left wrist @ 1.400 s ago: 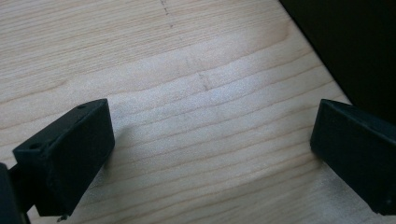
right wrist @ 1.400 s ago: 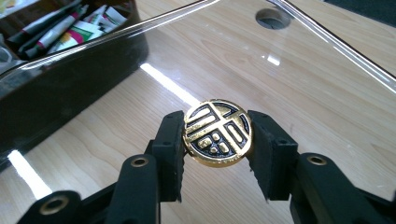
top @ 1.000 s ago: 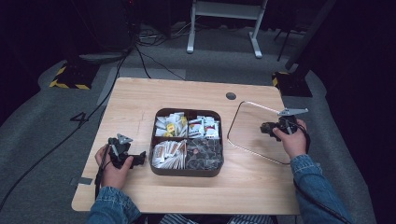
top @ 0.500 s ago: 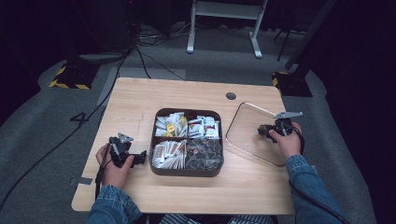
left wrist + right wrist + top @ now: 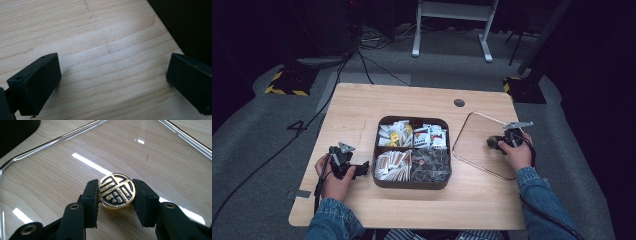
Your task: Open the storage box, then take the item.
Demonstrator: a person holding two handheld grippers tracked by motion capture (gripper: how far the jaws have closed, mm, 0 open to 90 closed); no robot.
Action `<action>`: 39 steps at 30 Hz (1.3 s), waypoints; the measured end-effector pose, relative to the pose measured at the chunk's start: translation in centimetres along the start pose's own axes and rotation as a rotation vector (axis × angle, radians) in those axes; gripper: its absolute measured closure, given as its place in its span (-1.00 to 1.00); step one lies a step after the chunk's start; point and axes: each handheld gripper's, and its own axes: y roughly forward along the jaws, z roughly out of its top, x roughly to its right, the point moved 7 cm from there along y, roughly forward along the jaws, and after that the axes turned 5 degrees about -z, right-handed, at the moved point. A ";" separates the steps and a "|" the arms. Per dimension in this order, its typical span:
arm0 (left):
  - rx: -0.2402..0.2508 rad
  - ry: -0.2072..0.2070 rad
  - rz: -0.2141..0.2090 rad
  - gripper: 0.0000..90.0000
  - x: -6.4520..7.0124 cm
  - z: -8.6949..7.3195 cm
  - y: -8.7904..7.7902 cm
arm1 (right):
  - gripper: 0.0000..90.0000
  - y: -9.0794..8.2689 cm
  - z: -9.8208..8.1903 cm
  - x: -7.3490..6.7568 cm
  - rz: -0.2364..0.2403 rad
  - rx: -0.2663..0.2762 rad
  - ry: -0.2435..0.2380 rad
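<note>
Round gold knob [image 5: 117, 190] with a black geometric relief is clamped edge-on between the right gripper [image 5: 117, 192] pads, just above the clear glass lid [image 5: 472, 150] at 3 o'clock of the divided tray [image 5: 413, 181]. Versus a second ago, right gripper sits lower and nearer the lid's 3 o'clock rim; grip unchanged. Left gripper [image 5: 112, 82] unmoved, jaws released wide over bare table [image 5: 100, 50]

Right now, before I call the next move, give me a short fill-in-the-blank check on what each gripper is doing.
1. The right gripper is shut on a round gold and black ____.
2. It holds that piece over the clear glass ____.
3. The left gripper has its jaws ____, with bare table between them.
4. The dark box is split into ____ compartments.

Missing words: knob; lid; open; four
</note>
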 end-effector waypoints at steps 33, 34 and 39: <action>0.001 0.003 0.000 -1.00 0.0 0.1 0.1 | -0.12 -4.2 8.2 -6.4 0.168 0.255 -0.056; 0.000 0.004 0.000 -1.00 0.0 0.1 0.1 | -0.08 -4.1 8.5 -6.7 0.164 0.252 -0.067; 0.000 0.004 0.000 -1.00 0.0 0.1 0.1 | 0.14 -3.8 10.1 -8.5 0.160 0.271 -0.072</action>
